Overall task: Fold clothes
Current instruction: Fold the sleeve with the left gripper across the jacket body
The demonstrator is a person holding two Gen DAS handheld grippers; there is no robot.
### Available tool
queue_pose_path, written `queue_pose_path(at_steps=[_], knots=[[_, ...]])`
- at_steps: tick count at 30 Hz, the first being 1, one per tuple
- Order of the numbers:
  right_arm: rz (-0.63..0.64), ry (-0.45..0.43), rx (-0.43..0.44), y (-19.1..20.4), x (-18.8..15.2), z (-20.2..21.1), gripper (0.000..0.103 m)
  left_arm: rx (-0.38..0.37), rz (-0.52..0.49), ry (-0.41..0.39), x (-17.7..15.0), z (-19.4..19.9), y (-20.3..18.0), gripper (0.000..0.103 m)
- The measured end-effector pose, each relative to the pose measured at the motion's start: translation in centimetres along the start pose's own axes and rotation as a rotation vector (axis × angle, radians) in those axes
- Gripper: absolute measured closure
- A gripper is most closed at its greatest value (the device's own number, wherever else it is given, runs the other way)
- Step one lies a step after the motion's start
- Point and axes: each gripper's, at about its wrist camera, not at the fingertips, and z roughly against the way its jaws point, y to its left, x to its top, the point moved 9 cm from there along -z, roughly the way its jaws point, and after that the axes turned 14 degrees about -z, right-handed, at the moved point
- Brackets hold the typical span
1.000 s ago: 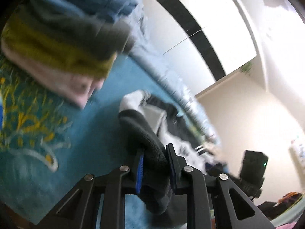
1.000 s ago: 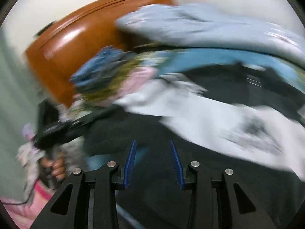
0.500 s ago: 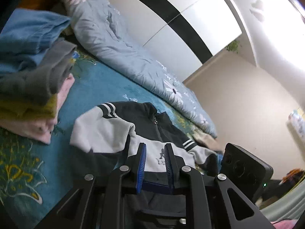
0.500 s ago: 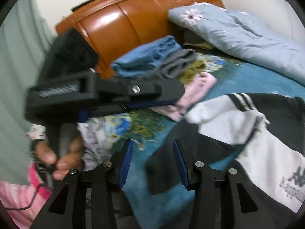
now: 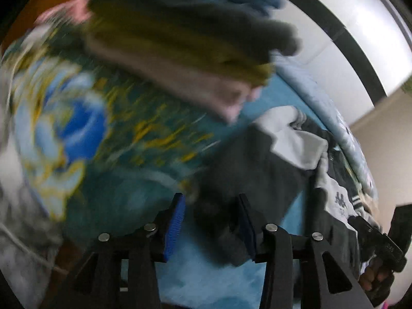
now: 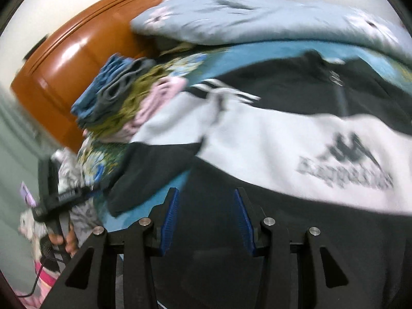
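Jacket: one black-and-white zip jacket with a printed logo (image 6: 296,139) lies spread across the bed with the teal patterned sheet (image 5: 108,139), its dark sleeve (image 5: 247,170) reaching toward the bed's near edge.
Folded pile: one stack of four folded garments, blue, grey, olive, pink (image 6: 123,97), near the orange wooden headboard (image 6: 77,51).
Duvet: one pale blue flowered duvet (image 6: 244,20) along the far side.
Left gripper (image 5: 211,221): jaws opening, sleeve cuff between them, pads not pressing.
Right gripper (image 6: 206,216): half-wide over the jacket's black hem, gripping nothing.
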Motion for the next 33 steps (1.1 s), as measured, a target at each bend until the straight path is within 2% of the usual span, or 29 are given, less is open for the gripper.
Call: queue_pose_path(at_steps=[3, 10, 11, 14, 17, 19, 22, 25, 30, 33], knots=[[-0.065, -0.013, 0.004, -2.1, -0.2, 0.9, 0.058, -0.098, 0.059, 0.005, -1.0, -0.9, -0.7, 0.043], [-0.104, -0.034, 0.04, -3.5, -0.7, 2.3, 0.058, -0.15, 0.095, -0.025, -1.3, -1.9, -2.7, 0.043], [-0.109, -0.039, 0.046, -3.7, -0.7, 2.6, 0.058, -0.153, 0.106, -0.038, -1.2, -1.9, -2.8, 0.045], [-0.132, -0.057, 0.06, -4.5, -0.7, 3.4, 0.058, -0.169, 0.163, -0.058, -0.4, -2.0, -3.1, 0.074], [-0.155, -0.074, 0.066, -5.8, -0.7, 4.3, 0.058, -0.169, 0.184, -0.082, 1.0, -1.6, -3.1, 0.079], [-0.164, -0.089, 0.072, -6.6, -0.6, 5.1, 0.058, -0.17, 0.157, -0.116, 3.1, -0.3, -3.8, 0.08], [-0.182, -0.112, 0.07, -8.2, -0.2, 6.1, 0.058, -0.164, 0.092, -0.187, 7.7, 2.6, -5.9, 0.081], [-0.202, -0.133, 0.064, -9.8, 0.4, 6.9, 0.058, -0.145, -0.032, -0.25, 13.0, 5.9, -9.9, 0.081], [-0.249, -0.165, 0.069, -12.5, 1.3, 8.0, 0.058, -0.162, -0.233, -0.294, 21.5, 8.0, -19.9, 0.081], [-0.277, -0.183, 0.074, -14.1, 1.4, 8.8, 0.058, -0.185, -0.344, -0.29, 24.9, 7.6, -26.8, 0.081]])
